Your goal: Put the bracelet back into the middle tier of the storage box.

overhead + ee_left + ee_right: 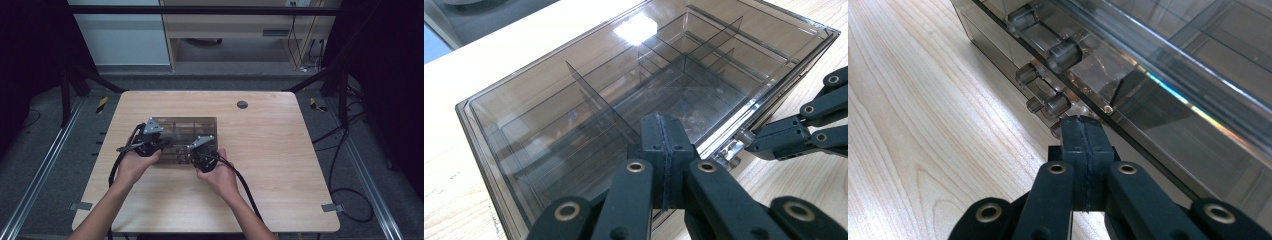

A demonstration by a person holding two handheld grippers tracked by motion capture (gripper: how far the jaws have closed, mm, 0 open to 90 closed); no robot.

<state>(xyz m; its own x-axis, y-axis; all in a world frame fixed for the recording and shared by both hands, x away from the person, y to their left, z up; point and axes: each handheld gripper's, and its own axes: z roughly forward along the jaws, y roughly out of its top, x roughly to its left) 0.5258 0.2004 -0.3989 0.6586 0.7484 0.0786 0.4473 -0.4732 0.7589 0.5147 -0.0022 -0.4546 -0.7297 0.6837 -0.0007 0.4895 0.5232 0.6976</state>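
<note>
Box: a smoky clear plastic box (184,140) with thin dividers inside lies flat on the desk (280,165), a little toward nine o'clock of the desk's middle; its lid looks down.
Latches: two clear clasps (1048,42) sit on the near long side, facing the person at six o'clock.
Left tongs: the left tongs (663,150) are pressed together with nothing between them; the tip rests over the box's near rim, and I cannot tell whether it touches the lid.
Right tongs: the right tongs (1082,145) are also together and empty, their tip right at the lower clasp (1050,102) on the front wall, touching or just short of it.
Step in hand: judging by the poses, the right tip is set to work a clasp while the left steadies the box.
Risk, slip: the tip is blunt and the clasp is small, round and glossy, so a push slightly off centre could skid onto the desk or the front wall.
Risk, sliding box: the box is light on smooth wood; a push toward twelve o'clock could shove it away unless the left tip bears down.
Risk, tilt: prying up at one clasp alone may lift the near edge or twist the lid.
Risk, plastic: hard leverage could crack the thin clasp or its hinge.
</note>
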